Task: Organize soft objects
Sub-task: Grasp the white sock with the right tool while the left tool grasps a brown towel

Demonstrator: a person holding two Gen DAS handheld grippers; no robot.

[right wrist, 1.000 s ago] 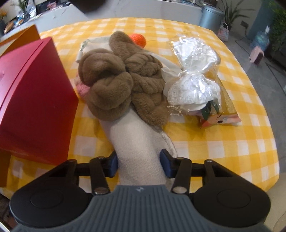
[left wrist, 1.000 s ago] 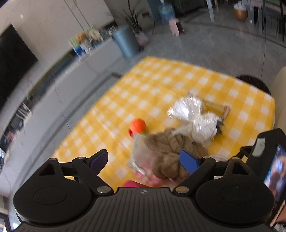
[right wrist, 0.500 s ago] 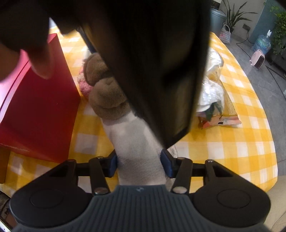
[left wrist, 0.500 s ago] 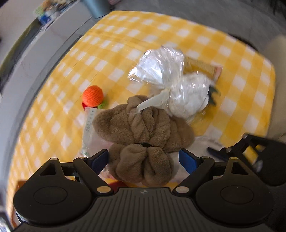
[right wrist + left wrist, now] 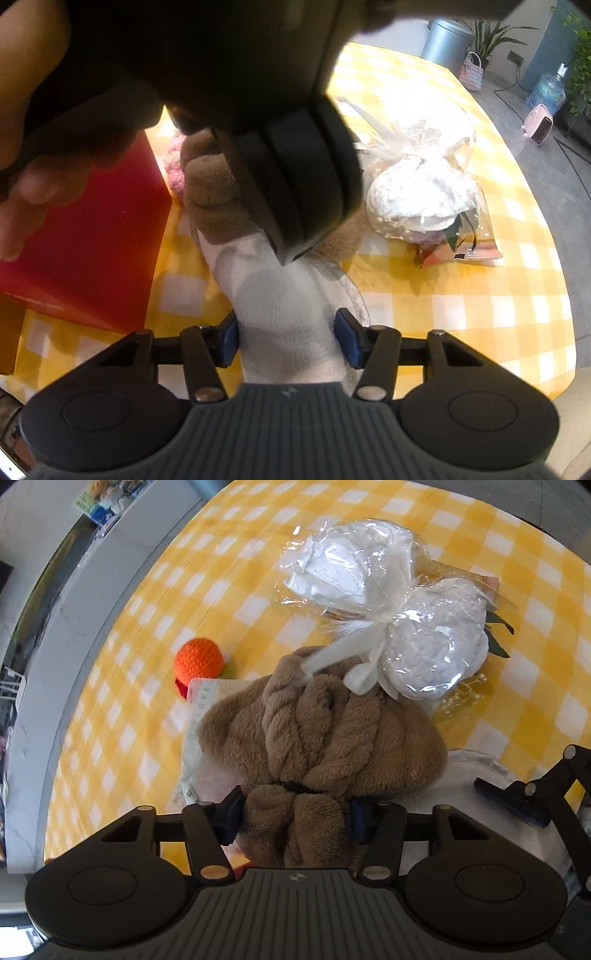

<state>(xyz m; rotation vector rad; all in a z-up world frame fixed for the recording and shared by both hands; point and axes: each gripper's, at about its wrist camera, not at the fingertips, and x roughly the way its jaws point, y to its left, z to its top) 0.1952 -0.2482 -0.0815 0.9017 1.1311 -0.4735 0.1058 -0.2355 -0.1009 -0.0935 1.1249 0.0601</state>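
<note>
A brown plush knotted bundle [image 5: 321,734] lies on the yellow checked tablecloth [image 5: 221,572]. My left gripper [image 5: 295,816] is shut on its near lobe. In the right wrist view the brown plush [image 5: 214,199] is partly hidden by the left gripper body. My right gripper [image 5: 288,341] is shut on a cream fleece piece [image 5: 284,314] that runs under the brown plush. The right gripper's fingers [image 5: 509,805] show at the right edge of the left wrist view.
A white bundle wrapped in clear plastic [image 5: 391,605] lies beyond the plush, with a flat packet [image 5: 461,251] under it. An orange crocheted ball [image 5: 199,659] lies to the left. A red box [image 5: 85,240] stands left of the plush. A pink fluffy item [image 5: 175,166] lies behind it.
My left gripper came down over the brown plush and closed on its near lobe. My right gripper stayed shut on the cream fleece.
</note>
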